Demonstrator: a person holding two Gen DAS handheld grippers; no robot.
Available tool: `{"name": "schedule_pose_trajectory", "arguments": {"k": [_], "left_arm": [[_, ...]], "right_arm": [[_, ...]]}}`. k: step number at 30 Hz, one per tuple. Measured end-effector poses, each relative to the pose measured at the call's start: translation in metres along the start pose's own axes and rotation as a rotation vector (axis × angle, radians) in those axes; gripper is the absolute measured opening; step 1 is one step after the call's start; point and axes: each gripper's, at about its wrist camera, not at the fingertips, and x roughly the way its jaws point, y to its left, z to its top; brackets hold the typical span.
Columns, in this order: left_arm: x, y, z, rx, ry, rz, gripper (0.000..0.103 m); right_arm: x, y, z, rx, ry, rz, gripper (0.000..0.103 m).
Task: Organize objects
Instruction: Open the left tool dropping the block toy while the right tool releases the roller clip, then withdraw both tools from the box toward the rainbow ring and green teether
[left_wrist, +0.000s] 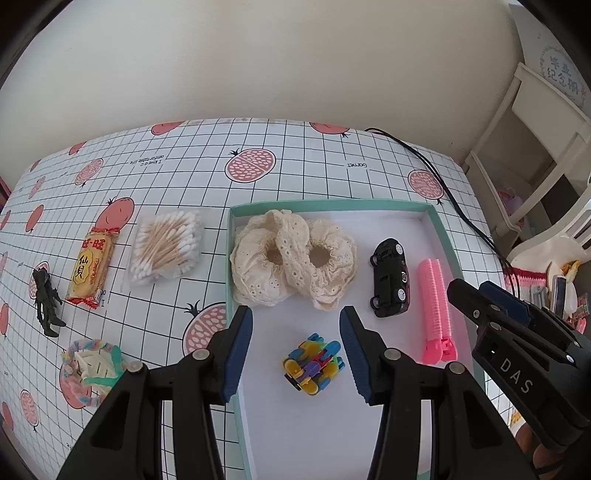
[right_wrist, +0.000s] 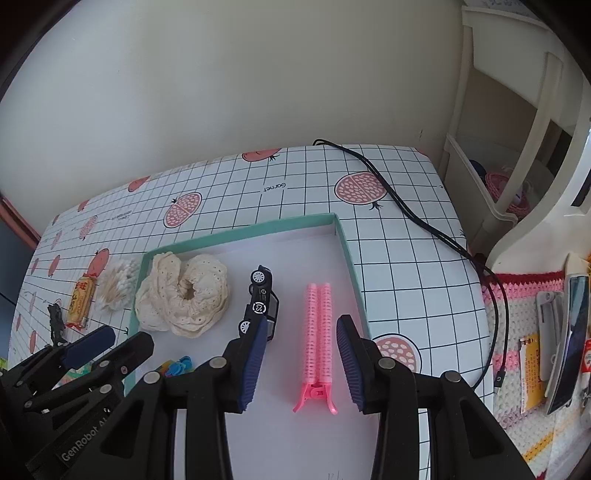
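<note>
Teal box (left_wrist: 441, 236) on worktop (left_wrist: 295, 166) holds four things | my left tongs (left_wrist: 295, 325) wide, empty, above block toy (left_wrist: 314, 363) | right tongs (right_wrist: 301, 343) wide around pink clip (right_wrist: 317, 332) | next: fetch cotton swabs (left_wrist: 166, 247) outside.

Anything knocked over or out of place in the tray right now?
Yes: the black toy car lies on its side in the tray, wheels showing. The pink clip, cream scrunchies and colourful toy look settled.
</note>
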Motion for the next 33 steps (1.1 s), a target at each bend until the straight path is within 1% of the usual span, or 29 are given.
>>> {"name": "schedule_pose_trajectory", "arguments": {"k": [4, 7, 9, 11, 14, 15, 16, 17, 18, 20, 22, 23, 25, 26, 27, 32, 33], "left_arm": [[0.002, 0.005, -0.003, -0.010, 0.009, 0.012, 0.050], [0.006, 0.010, -0.005, -0.023, 0.023, 0.031, 0.050], [0.008, 0.015, -0.005, -0.039, 0.028, 0.044, 0.050], [0.009, 0.021, -0.005, -0.053, 0.028, 0.053, 0.051], [0.010, 0.028, -0.004, -0.071, 0.027, 0.071, 0.052], [0.010, 0.031, -0.004, -0.077, 0.026, 0.078, 0.060], [0.010, 0.033, -0.004, -0.082, 0.024, 0.082, 0.072], [0.009, 0.035, -0.004, -0.088, 0.018, 0.083, 0.074], [0.008, 0.036, -0.004, -0.093, 0.016, 0.084, 0.075], [0.008, 0.039, -0.003, -0.100, 0.012, 0.088, 0.075], [0.008, 0.042, -0.003, -0.102, 0.009, 0.096, 0.079], [0.007, 0.043, -0.004, -0.104, 0.007, 0.098, 0.079], [0.008, 0.045, -0.003, -0.111, 0.005, 0.103, 0.080], [0.008, 0.046, -0.003, -0.113, 0.003, 0.110, 0.083], [0.008, 0.046, -0.003, -0.114, -0.001, 0.116, 0.092], [0.005, 0.050, -0.002, -0.120, -0.026, 0.144, 0.095], [0.005, 0.051, -0.002, -0.121, -0.030, 0.147, 0.098]], "right_arm": [[0.008, -0.001, -0.003, -0.003, 0.021, -0.002, 0.043], [0.015, -0.002, -0.005, -0.003, 0.038, -0.011, 0.052], [0.018, -0.002, -0.006, -0.008, 0.045, -0.014, 0.062], [0.020, -0.001, -0.007, -0.008, 0.048, -0.003, 0.069], [0.021, 0.000, -0.008, -0.010, 0.049, -0.002, 0.070], [0.021, 0.000, -0.008, -0.010, 0.049, -0.002, 0.073], [0.021, 0.001, -0.008, -0.010, 0.048, 0.000, 0.074], [0.021, 0.001, -0.008, -0.010, 0.047, 0.002, 0.079], [0.021, 0.001, -0.008, -0.012, 0.046, 0.002, 0.083], [0.022, 0.001, -0.008, -0.013, 0.046, -0.005, 0.083], [0.022, 0.000, -0.008, -0.010, 0.048, -0.006, 0.083], [0.023, 0.000, -0.008, -0.008, 0.049, -0.006, 0.084], [0.023, -0.001, -0.008, -0.009, 0.050, -0.008, 0.092], [0.023, 0.000, -0.008, -0.008, 0.048, -0.010, 0.099], [0.023, -0.001, -0.008, -0.008, 0.047, -0.011, 0.102], [0.024, 0.000, -0.008, -0.010, 0.051, -0.012, 0.103], [0.025, 0.000, -0.008, -0.011, 0.052, -0.013, 0.103]]}}
